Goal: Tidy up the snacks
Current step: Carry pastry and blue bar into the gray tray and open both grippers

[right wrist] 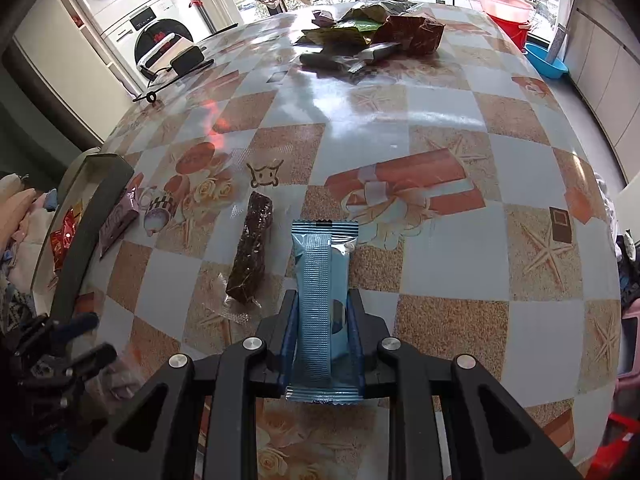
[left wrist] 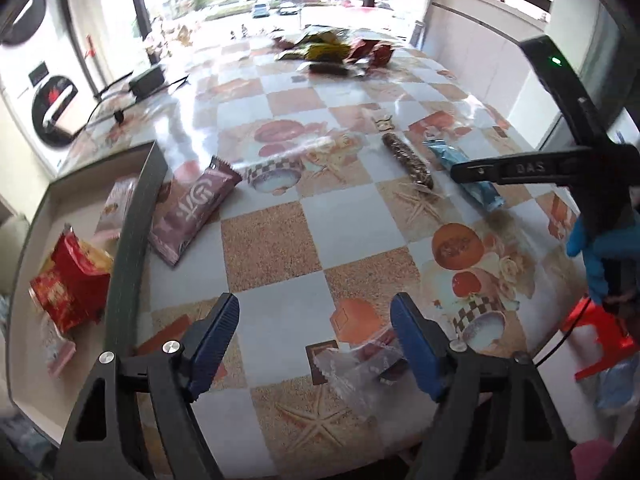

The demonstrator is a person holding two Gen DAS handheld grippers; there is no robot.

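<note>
My right gripper (right wrist: 322, 300) is shut on a blue snack packet (right wrist: 320, 272), which lies lengthwise between the fingers over the table; it also shows in the left wrist view (left wrist: 460, 168). A dark brown snack bar (right wrist: 253, 248) in clear wrap lies just left of it. My left gripper (left wrist: 314, 324) is open and empty above the table near its front edge. A purple snack packet (left wrist: 192, 212) leans on the rim of a box (left wrist: 136, 208) at the left, which holds a red packet (left wrist: 70, 280) and pink packets.
A pile of snack packets (right wrist: 376, 28) lies at the table's far side. A black adapter with cable (right wrist: 188, 58) sits at the far left. An empty clear wrapper (left wrist: 352, 364) lies by the left gripper. A red stool (left wrist: 600, 332) stands off the right edge.
</note>
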